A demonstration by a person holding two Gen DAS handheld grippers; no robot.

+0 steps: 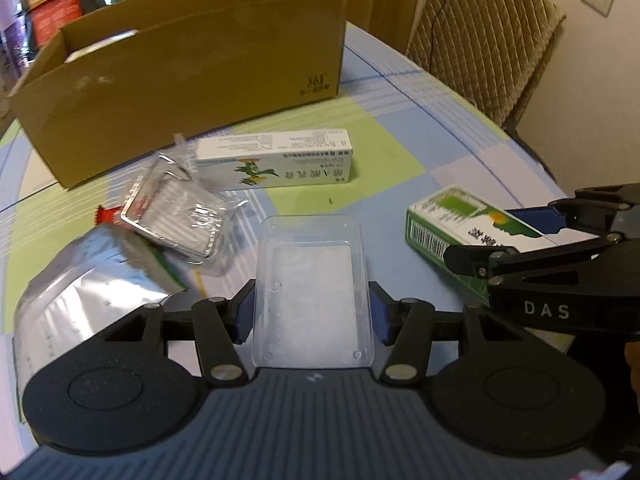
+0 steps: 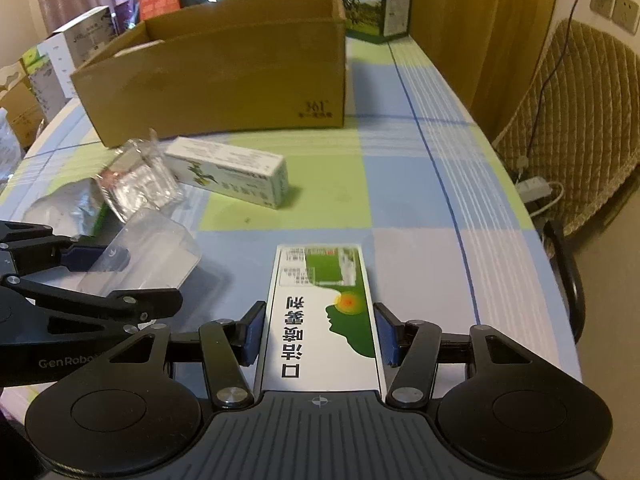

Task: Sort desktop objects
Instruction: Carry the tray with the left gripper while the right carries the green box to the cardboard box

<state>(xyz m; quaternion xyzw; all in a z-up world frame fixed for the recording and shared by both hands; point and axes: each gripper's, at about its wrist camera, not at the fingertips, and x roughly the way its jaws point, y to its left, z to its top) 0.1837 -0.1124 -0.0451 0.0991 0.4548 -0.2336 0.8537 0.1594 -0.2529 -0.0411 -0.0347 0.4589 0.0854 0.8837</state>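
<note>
The left gripper [image 1: 312, 312] clamps its blue pads against a clear, rigid plastic tray [image 1: 313, 292], held just above the checked tablecloth [image 1: 400, 92]. The right gripper [image 2: 320, 332] grips a flat green-and-white carton [image 2: 322, 320]. Behind stand an open corrugated cardboard box [image 1: 192, 68], a long white carton [image 1: 276, 156] and crinkled foil packets [image 1: 80, 296].

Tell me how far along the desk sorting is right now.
Partly done: something pale already lies inside the cardboard box. In hand: the left gripper holds the clear plastic tray, the right gripper the green-and-white carton. Left on the table: white tube carton, foil pouch, clear blister pack.
</note>
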